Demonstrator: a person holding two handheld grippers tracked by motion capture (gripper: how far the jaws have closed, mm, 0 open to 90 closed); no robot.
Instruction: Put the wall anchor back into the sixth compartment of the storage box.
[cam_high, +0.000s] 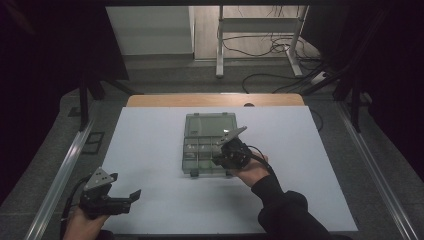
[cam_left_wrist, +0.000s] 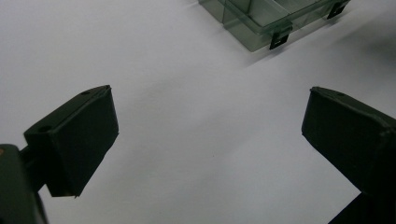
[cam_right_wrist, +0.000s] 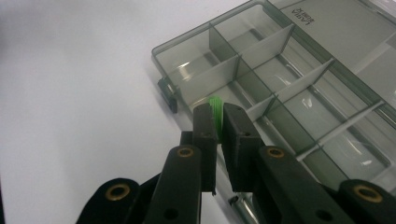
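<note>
A clear smoky-grey compartment box (cam_high: 200, 131) lies open in the middle of the white sheet, its lid folded back on the far side. My right gripper (cam_high: 218, 159) hovers over the box's near compartments. In the right gripper view its jaws are shut on a small green piece (cam_right_wrist: 215, 104) just above a near compartment of the box (cam_right_wrist: 289, 70). My left gripper (cam_high: 131, 199) rests near the front left of the sheet, away from the box. Its jaws stand wide open over bare sheet, with nothing between them (cam_left_wrist: 210, 130). A latched corner of the box (cam_left_wrist: 261, 21) lies beyond them.
The white sheet (cam_high: 150, 150) covers a wooden table (cam_high: 215, 100). Metal rails (cam_high: 65, 165) run along both sides. Beyond the far edge stand a white frame's legs (cam_high: 220, 45) with cables on the floor.
</note>
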